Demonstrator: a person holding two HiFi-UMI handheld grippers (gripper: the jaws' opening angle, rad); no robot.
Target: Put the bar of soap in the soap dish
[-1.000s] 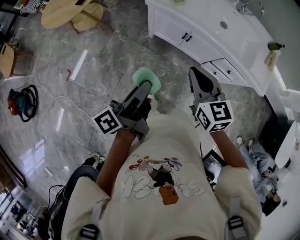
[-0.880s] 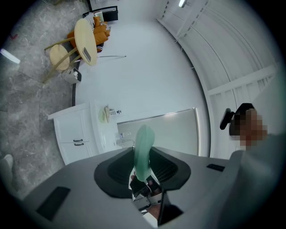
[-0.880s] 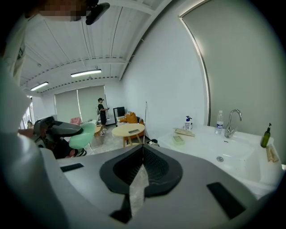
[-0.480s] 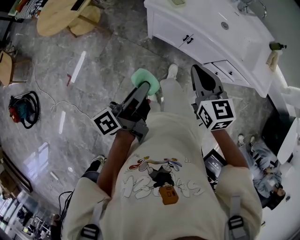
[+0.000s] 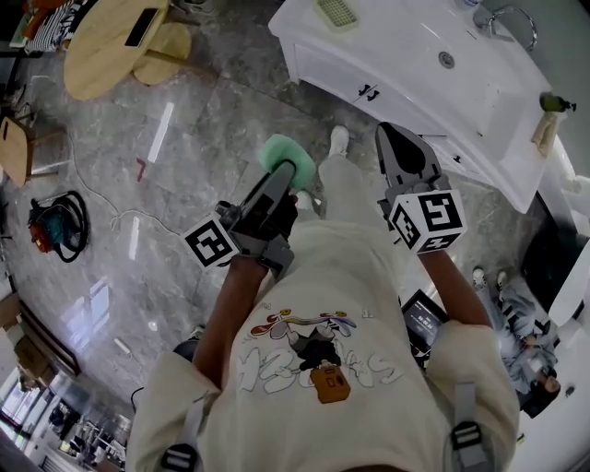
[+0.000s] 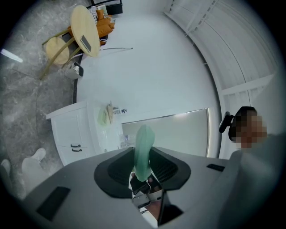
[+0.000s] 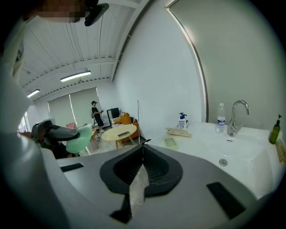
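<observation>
Over the last second the white counter [image 5: 479, 101] has slid further into the top of the head view. The soap dish [image 5: 336, 11], a pale green slotted tray that was only a sliver at the frame edge, now shows whole on the counter's end farthest from the faucet [image 5: 505, 18]. A leg with a white shoe [image 5: 339, 140] has swung forward toward the counter, so the person appears to be walking up to it, not yet working at it. The tools themselves have kept their poses. The left tool [image 5: 282, 175] is closed down on the bar of soap [image 5: 288, 154], a mint-green bar that sticks out past the jaw tips, held over the floor and well short of the counter's front. The right tool [image 5: 398, 140] has its jaws pressed together with nothing between them, and it points at the counter's cabinet front. The task therefore looks to be in its carrying stage: the grip seems secure and the dish is unobstructed. What remains, as I judge it, is closing the gap to the counter and bringing the soap over that far end.
</observation>
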